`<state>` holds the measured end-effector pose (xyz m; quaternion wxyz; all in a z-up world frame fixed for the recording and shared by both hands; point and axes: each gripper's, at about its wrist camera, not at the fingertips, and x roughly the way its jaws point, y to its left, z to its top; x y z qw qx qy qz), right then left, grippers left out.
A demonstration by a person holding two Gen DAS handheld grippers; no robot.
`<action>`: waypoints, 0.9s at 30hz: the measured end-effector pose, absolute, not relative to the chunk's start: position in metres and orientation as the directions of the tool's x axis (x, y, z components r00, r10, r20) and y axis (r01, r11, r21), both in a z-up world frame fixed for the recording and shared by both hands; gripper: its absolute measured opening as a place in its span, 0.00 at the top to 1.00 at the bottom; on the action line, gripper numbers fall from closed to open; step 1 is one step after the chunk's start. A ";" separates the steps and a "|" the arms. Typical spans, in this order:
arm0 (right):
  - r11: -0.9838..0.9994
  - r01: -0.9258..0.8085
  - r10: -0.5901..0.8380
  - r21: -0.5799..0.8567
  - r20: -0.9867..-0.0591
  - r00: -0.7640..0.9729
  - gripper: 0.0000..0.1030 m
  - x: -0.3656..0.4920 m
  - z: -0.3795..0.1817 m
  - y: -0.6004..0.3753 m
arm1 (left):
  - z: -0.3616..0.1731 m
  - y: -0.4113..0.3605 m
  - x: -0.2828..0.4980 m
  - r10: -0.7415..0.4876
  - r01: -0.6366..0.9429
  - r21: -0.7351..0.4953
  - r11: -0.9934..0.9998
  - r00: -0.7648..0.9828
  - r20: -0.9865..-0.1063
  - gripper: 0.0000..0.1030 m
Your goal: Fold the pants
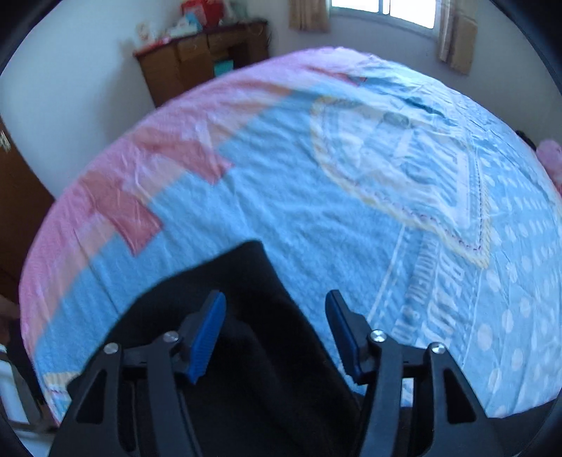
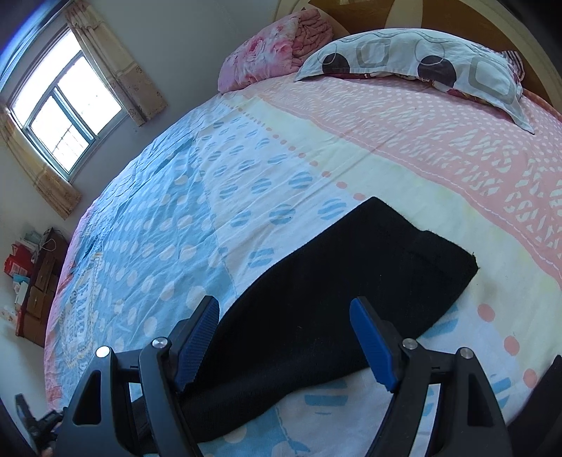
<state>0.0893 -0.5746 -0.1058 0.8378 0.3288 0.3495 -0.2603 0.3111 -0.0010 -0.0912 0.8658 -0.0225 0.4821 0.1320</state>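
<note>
Black pants (image 1: 246, 281) lie flat on the bed's blue and pink patterned sheet (image 1: 316, 197). In the left wrist view one end of them reaches up between the fingers of my left gripper (image 1: 275, 297). That gripper hangs just above the fabric, jaws apart, blue pads clear of the cloth. In the right wrist view the pants (image 2: 351, 267) stretch as a long dark band towards the upper right and end in a straight hem. My right gripper (image 2: 283, 302) hovers over the middle of that band. Its jaws are wide open and hold nothing.
A patterned pillow (image 2: 414, 59) and a folded pink floral quilt (image 2: 267, 56) lie at the head of the bed, before a wooden headboard (image 2: 439, 17). A window (image 2: 66, 105) with curtains is on the far wall. A brown cabinet (image 1: 203, 59) stands past the bed's foot.
</note>
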 end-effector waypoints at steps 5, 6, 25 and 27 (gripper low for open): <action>0.674 0.646 -0.200 0.357 -0.755 0.625 0.24 0.097 -0.106 -0.563 | -0.120 -0.037 0.328 0.267 -0.183 0.209 0.961 0.403 -0.875 0.41; 0.677 0.641 -0.190 0.362 -0.755 0.627 0.24 0.098 -0.106 -0.561 | -0.128 -0.037 0.331 0.285 -0.196 0.226 0.954 0.373 -0.883 0.41; 0.647 0.658 -0.198 0.386 -0.748 0.634 0.24 0.076 -0.097 -0.570 | -0.138 0.047 0.312 -0.110 -0.315 -0.285 0.905 0.475 -0.873 0.95; 0.605 0.674 -0.198 0.423 -0.740 0.642 0.24 0.066 -0.095 -0.581 | -0.133 0.062 0.303 -0.208 -0.294 -0.403 0.867 0.521 -0.828 0.95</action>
